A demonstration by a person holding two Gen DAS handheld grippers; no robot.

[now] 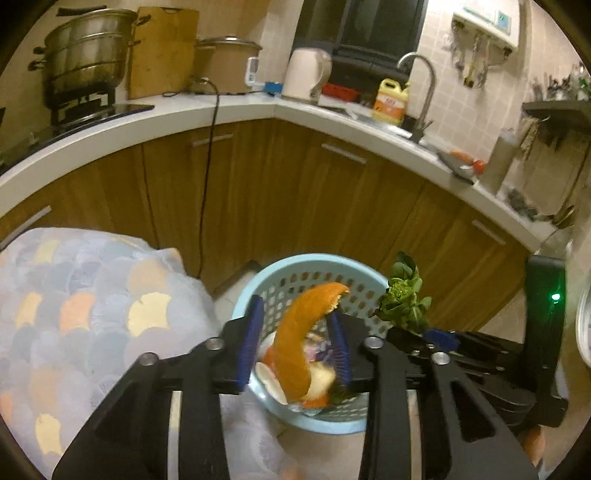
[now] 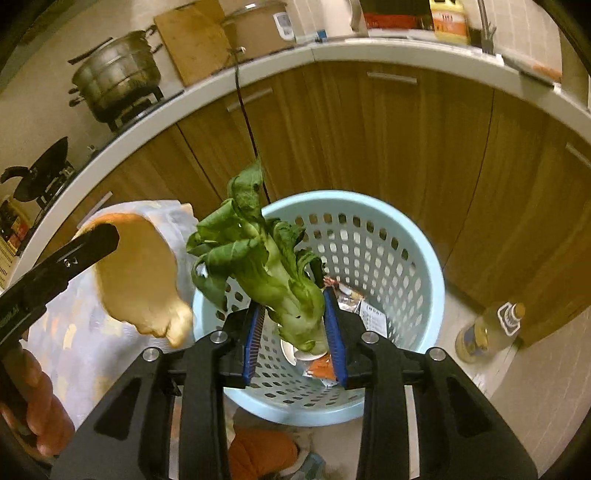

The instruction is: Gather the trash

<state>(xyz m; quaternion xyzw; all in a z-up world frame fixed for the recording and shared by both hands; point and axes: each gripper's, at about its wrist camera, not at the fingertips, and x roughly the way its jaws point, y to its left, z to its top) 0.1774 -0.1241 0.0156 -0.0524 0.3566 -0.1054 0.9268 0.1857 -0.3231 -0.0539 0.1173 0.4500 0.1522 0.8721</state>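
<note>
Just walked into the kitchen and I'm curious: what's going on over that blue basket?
A person is clearing kitchen scraps with two handheld grippers. The left gripper has an orange peel between its parted jaws, and the right gripper has a leafy green vegetable between its jaws. Both hang over the light blue perforated basket, which already holds wrappers and other scraps. The pads do not seem to press on either piece, so both look about to drop in.

Wood cabinets (image 1: 280, 192) under white bench (image 1: 207, 110); beige wall tiles (image 1: 465, 103); dark window (image 1: 373, 26); warm dim light.
</note>
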